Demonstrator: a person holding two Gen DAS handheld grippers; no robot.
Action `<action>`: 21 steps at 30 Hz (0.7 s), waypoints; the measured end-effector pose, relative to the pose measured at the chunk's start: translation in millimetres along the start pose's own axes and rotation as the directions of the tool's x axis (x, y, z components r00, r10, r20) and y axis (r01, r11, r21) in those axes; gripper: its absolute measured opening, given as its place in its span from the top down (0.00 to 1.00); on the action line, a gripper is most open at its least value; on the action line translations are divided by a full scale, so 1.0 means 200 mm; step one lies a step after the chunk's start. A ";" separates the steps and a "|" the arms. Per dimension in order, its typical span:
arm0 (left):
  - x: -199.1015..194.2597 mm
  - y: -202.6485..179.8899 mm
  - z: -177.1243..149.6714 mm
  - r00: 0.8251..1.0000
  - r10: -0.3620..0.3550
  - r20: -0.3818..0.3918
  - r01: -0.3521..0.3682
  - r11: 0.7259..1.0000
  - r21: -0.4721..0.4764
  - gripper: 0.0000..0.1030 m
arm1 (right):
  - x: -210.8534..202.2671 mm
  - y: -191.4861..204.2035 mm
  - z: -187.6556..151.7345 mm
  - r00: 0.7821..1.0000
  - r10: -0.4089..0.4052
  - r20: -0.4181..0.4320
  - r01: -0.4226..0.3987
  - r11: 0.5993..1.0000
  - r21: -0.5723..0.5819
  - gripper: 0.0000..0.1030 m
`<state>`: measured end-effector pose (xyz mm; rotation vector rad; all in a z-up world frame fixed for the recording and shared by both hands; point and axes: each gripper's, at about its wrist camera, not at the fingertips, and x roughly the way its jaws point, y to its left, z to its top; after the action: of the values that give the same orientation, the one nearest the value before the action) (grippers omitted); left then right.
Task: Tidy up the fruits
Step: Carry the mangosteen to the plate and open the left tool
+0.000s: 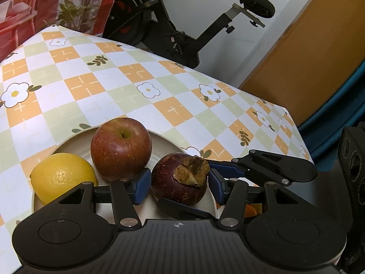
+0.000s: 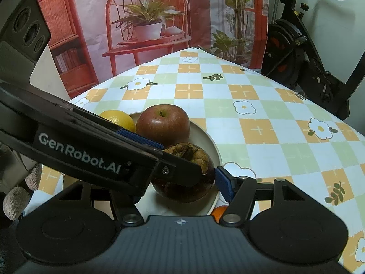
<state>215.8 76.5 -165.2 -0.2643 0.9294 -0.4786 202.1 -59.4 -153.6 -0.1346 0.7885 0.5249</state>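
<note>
A: Checked orange, green and white oilcloth with printed daisies (image 1: 146, 84) covers the table, and a black exercise bike (image 1: 173, 34) stands beyond its far edge beside a red printed wall hanging (image 2: 146, 27).

B: Where does the fruit sit?

A: On a round cream ceramic plate (image 1: 164, 138) at the near side of the table. A red-brown apple (image 1: 121, 148) stands stem up at the plate's far side, a yellow lemon (image 1: 61, 175) lies to its left on the rim, and a dark purple mangosteen with a dry brown calyx (image 1: 180, 180) rests at the near right.

B: And the left gripper (image 1: 179, 183)?

A: Its blue-padded jaws stand on either side of the mangosteen, spread a little wider than the fruit. The left pad lies just beside the skin, and the right pad sits a small gap away; a firm grip cannot be confirmed.

B: The right gripper (image 2: 182, 182)?

A: Only its right blue pad shows clearly, just beside the mangosteen's right side. The left tool crosses in front of the other finger, so the width of its jaws cannot be told. A small orange fruit (image 2: 219, 212) peeks out near the plate's near edge.
</note>
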 end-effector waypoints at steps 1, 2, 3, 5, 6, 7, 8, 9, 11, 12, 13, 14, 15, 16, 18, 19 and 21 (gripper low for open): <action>0.00 0.00 0.00 1.000 0.005 -0.001 -0.005 1.000 0.004 0.45 | 0.00 0.00 0.00 1.000 0.001 -0.003 -0.001 1.000 -0.001 0.37; 0.00 0.00 0.00 1.000 0.011 -0.001 -0.011 1.000 0.007 0.45 | 0.01 0.01 0.01 1.000 0.001 -0.007 -0.001 1.000 -0.003 0.37; 0.00 0.00 -0.01 1.000 0.014 0.000 -0.014 1.000 0.011 0.44 | 0.01 0.01 0.01 1.000 0.000 -0.012 0.000 1.000 -0.007 0.37; 0.00 0.00 -0.02 1.000 0.015 0.002 -0.015 1.000 0.008 0.44 | 0.02 0.02 0.01 1.000 -0.004 -0.018 0.003 1.000 -0.019 0.37; 0.00 0.01 -0.02 1.000 0.014 0.007 -0.014 1.000 0.002 0.44 | 0.03 0.02 0.01 1.000 -0.006 -0.020 0.006 1.000 -0.023 0.37; 0.00 0.01 -0.02 1.000 0.012 0.008 -0.012 1.000 -0.004 0.44 | 0.03 0.03 0.01 1.000 -0.008 -0.024 0.008 1.000 -0.025 0.37; 0.01 0.02 -0.01 1.000 0.011 0.009 -0.011 1.000 -0.007 0.44 | 0.04 0.02 0.01 1.000 -0.010 -0.022 0.010 1.000 -0.025 0.37; 0.01 0.02 -0.01 1.000 0.011 0.009 -0.010 1.000 -0.007 0.44 | 0.04 0.02 0.01 1.000 -0.012 -0.020 0.011 1.000 -0.023 0.37; 0.01 0.02 -0.01 1.000 0.011 0.014 -0.010 1.000 -0.008 0.44 | 0.04 0.02 0.01 1.000 -0.013 -0.020 0.013 1.000 -0.019 0.37; 0.01 0.01 -0.01 1.000 0.013 0.017 -0.012 1.000 -0.011 0.44 | 0.04 0.02 0.01 1.000 -0.017 -0.020 0.016 1.000 -0.018 0.37; 0.01 0.01 -0.02 1.000 0.015 0.020 -0.015 1.000 -0.013 0.44 | 0.04 0.02 0.01 1.000 -0.020 -0.021 0.019 1.000 -0.017 0.37; 0.00 0.00 -0.02 1.000 0.015 0.023 -0.015 1.000 -0.016 0.44 | 0.04 0.02 0.02 0.999 -0.022 -0.023 0.022 1.000 -0.017 0.37; 0.00 0.00 -0.02 1.000 0.013 0.026 -0.013 1.000 -0.016 0.44 | 0.04 0.02 0.02 0.999 -0.026 -0.027 0.025 1.000 -0.019 0.37; -0.01 -0.01 -0.02 1.000 0.013 0.028 -0.012 1.000 -0.014 0.44 | 0.05 0.03 0.02 0.999 -0.031 -0.032 0.030 0.999 -0.021 0.36; -0.03 -0.02 -0.02 0.999 0.020 0.036 -0.020 1.000 0.003 0.43 | 0.04 0.04 0.02 0.998 -0.043 -0.041 0.042 0.999 -0.028 0.36; -0.04 -0.03 -0.01 0.999 0.026 0.041 -0.027 1.000 0.013 0.43 | 0.04 0.04 0.02 0.998 -0.045 -0.044 0.043 0.999 -0.030 0.36; -0.06 -0.05 -0.01 0.998 0.035 0.052 -0.037 0.999 0.029 0.43 | 0.03 0.04 0.02 0.998 -0.046 -0.042 0.045 0.999 -0.030 0.36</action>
<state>205.5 73.6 -153.7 -0.2314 0.8749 -0.4500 204.2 -47.8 -154.4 -0.1903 0.8178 0.4917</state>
